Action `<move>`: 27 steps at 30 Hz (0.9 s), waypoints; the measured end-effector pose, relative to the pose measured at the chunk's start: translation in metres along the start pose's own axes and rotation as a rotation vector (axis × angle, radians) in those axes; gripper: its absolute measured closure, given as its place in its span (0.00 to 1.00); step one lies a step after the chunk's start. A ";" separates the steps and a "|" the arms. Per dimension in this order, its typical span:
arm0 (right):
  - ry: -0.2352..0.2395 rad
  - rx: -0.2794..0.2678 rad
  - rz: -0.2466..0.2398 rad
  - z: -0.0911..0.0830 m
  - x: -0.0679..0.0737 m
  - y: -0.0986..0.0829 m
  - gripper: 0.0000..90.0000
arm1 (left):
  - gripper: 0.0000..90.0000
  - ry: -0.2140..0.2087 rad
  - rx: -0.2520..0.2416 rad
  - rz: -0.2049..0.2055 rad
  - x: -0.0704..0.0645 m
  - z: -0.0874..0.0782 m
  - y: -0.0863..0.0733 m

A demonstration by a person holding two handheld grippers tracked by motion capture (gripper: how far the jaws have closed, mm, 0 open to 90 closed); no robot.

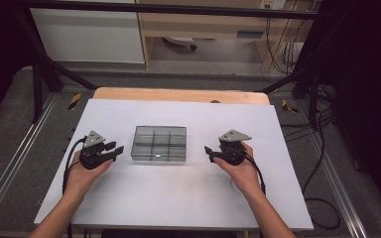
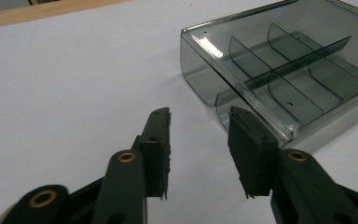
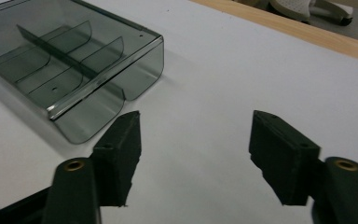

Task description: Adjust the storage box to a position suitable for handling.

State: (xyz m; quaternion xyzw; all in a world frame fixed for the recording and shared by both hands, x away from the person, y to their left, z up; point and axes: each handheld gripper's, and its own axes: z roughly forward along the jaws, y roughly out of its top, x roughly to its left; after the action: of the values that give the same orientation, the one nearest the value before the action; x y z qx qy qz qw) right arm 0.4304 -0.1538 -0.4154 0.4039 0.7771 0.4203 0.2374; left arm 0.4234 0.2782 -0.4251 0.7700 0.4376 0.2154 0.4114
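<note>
A: Listing item one: a smoked-clear compartment box (image 1: 159, 144), six cells, nothing in them, lying flat at the middle of the white tabletop (image 1: 178, 198). We note its long axis runs left to right across the table, dividers upright inside.

B: Logging item two: the left gripper (image 1: 117, 148), held just beside the box's left end, apart from it. In the left gripper view we see its jaws parted by a modest gap, with bare table between them and nothing gripped; the box (image 2: 284, 79) lies ahead and to the right of the jaws, its near corner close to the right jaw.

A: Item three: the right gripper (image 1: 209, 151), off the box's right end with a slightly wider stretch of table between. In its own view the jaws stand wide apart and hold nothing; the box (image 3: 70, 70) lies ahead and to the left.

B: We judge the left gripper the nearer of the two. The box sits between both, each gripper facing one short end, so any grasp comes inward along that long axis.
</note>
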 end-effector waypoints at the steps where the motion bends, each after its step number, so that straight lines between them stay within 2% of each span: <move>1: 0.000 -0.002 0.002 0.003 0.000 0.001 0.44 | 0.73 0.002 0.011 0.000 0.000 0.003 0.001; 5: -0.003 -0.014 0.015 0.018 -0.001 0.005 0.54 | 0.84 0.011 0.021 0.024 0.001 0.014 0.005; 8: -0.021 -0.022 0.006 0.030 -0.003 0.009 0.60 | 0.88 0.012 0.031 0.035 0.001 0.019 0.007; 12: -0.041 -0.030 -0.011 0.044 -0.006 0.014 0.68 | 0.92 -0.008 0.036 0.018 0.004 0.028 0.010; 15: -0.041 -0.031 -0.003 0.050 -0.009 0.016 0.71 | 0.96 -0.016 0.036 0.017 0.004 0.030 0.010; 18: -0.038 -0.031 0.004 0.060 -0.013 0.018 0.75 | 0.98 -0.011 0.043 0.026 0.004 0.034 0.010; 19: -0.038 -0.030 0.009 0.061 -0.013 0.019 0.77 | 0.98 -0.010 0.044 0.004 0.006 0.036 0.009; 20: -0.039 -0.037 0.003 0.063 -0.015 0.020 0.77 | 0.99 -0.009 0.044 0.000 0.006 0.036 0.009; 27: -0.032 -0.041 0.003 0.073 -0.018 0.024 0.81 | 1.00 -0.020 0.049 0.003 0.006 0.039 0.009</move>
State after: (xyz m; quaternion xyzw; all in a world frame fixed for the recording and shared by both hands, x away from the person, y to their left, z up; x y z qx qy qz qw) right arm 0.5030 -0.1272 -0.4337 0.4069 0.7637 0.4301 0.2574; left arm 0.4577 0.2631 -0.4398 0.7824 0.4376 0.1976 0.3966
